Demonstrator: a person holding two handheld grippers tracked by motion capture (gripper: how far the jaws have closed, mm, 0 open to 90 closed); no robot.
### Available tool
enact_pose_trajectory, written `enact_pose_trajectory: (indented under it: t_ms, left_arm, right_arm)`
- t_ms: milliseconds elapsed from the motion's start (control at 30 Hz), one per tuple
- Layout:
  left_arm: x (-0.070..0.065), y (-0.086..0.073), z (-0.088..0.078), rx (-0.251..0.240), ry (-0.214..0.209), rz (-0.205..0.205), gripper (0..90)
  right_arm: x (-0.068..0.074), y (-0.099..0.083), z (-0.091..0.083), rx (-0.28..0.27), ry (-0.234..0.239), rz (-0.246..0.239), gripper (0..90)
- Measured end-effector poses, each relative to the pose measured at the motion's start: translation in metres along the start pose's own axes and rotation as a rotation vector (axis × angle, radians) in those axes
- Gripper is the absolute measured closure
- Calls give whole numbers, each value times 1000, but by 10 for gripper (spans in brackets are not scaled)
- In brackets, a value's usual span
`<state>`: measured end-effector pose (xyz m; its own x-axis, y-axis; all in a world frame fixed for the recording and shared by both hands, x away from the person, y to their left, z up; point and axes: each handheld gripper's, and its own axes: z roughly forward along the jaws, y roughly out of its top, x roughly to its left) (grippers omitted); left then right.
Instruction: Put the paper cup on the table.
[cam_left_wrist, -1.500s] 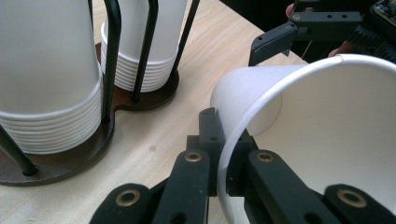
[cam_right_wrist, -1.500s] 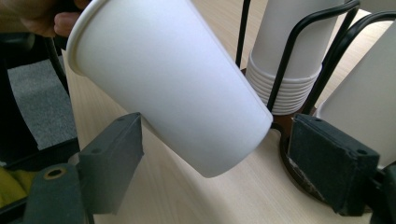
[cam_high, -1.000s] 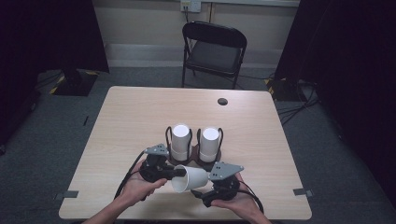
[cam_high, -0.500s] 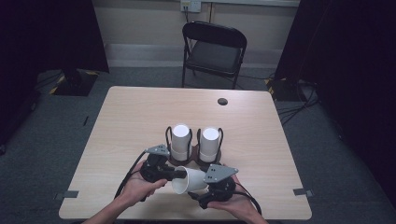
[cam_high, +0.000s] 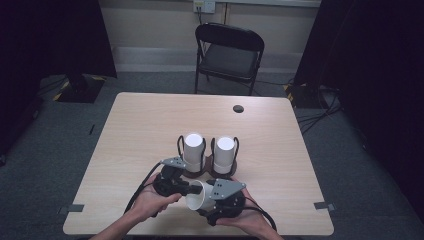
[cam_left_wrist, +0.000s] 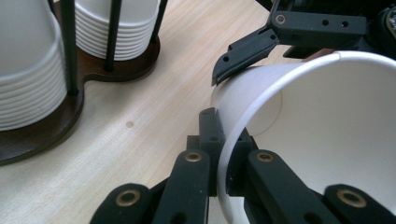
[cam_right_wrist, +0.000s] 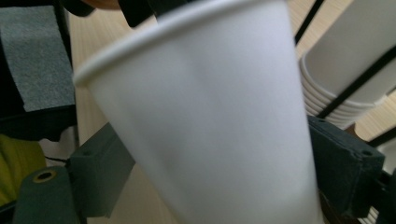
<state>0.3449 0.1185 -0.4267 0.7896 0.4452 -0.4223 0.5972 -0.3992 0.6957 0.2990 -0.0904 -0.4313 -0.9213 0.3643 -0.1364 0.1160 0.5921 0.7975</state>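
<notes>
Little has shifted since a second ago: the cup is kept between the two grippers at the near edge of the table, its mouth turned a shade more toward the left hand.

Cup: white paper, single, lying on its side above the table, long axis running left to right, open mouth leftward, closed base rightward.

Left gripper: jaws narrowed onto the cup's rim, one inside the mouth and one outside, as is seen in the left gripper view.

Right gripper: jaws set either side of the cup's body nearer the base, wall held between them, seen close in the right gripper view.

Holder: dark base with upright rods, just beyond the grippers; two stacks of cups, left stack and right stack.

Relation governing any next move: cup shared by both grippers, rim to the left, body to the right; either release is judged to leave it in the other.
</notes>
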Motion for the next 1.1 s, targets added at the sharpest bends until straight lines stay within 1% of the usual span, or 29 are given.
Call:
enact_pose_trajectory:
  t_ms: [33, 133, 233, 267, 367, 400, 500, 533, 567, 600, 633, 667, 733, 767, 800, 833, 867, 967, 1100]
  left_arm:
    - [0, 0, 0, -2, 2, -1, 890]
    - [-1, 1, 1, -9, 0, -3, 890]
    - [-1, 1, 3, -8, -5, -18, 889]
    - [0, 2, 3, 1, -2, -13, 890]
    - [-3, 2, 6, 1, 5, -15, 889]
    - [-2, 3, 7, 12, 6, -11, 890]
    - [-2, 3, 10, 24, 3, -28, 884]
    - [-2, 3, 11, 27, 9, -29, 880]
    - [-2, 3, 11, 25, 12, -32, 877]
    - [-3, 3, 10, 5, 14, -31, 877]
    - [-4, 4, 8, -5, 11, -27, 880]
    - [-6, 5, 7, -6, 16, -23, 881]
    - [-7, 6, 7, -1, 20, -25, 879]
    - [-5, 6, 9, 25, 16, -29, 877]
    - [-4, 5, 10, 32, 16, -34, 875]
    - [-4, 4, 11, 28, 17, -37, 875]
    - [-3, 4, 11, 35, 17, -33, 875]
    - [-2, 4, 11, 19, 19, -32, 873]
    - [0, 4, 13, 23, 30, -24, 863]
  right_arm:
    - [0, 1, 0, -3, -3, -8, 144]
    - [0, 2, 0, -12, -9, -4, 140]
    - [1, 3, -1, -24, -11, -12, 141]
    - [2, 4, -1, -25, -13, -16, 141]
    - [4, 5, 0, -24, -17, -34, 140]
    - [4, 5, -1, -27, -14, -34, 140]
    - [5, 7, -2, -33, -20, -38, 159]
    - [5, 8, -4, -43, -20, -37, 166]
    - [4, 9, -5, -47, -23, -40, 167]
    - [4, 9, -6, -48, -27, -43, 177]
    - [4, 10, -7, -53, -24, -42, 188]
    - [4, 9, -8, -64, -27, -38, 188]
    - [4, 11, -10, -71, -27, -45, 192]
    - [4, 11, -10, -67, -29, -51, 195]
    - [4, 12, -10, -62, -33, -58, 196]
    - [5, 11, -9, -55, -35, -63, 196]
    - [5, 11, -8, -50, -33, -63, 198]
    - [3, 11, -8, -51, -29, -59, 216]
    - [-1, 10, -7, -48, -16, -33, 227]
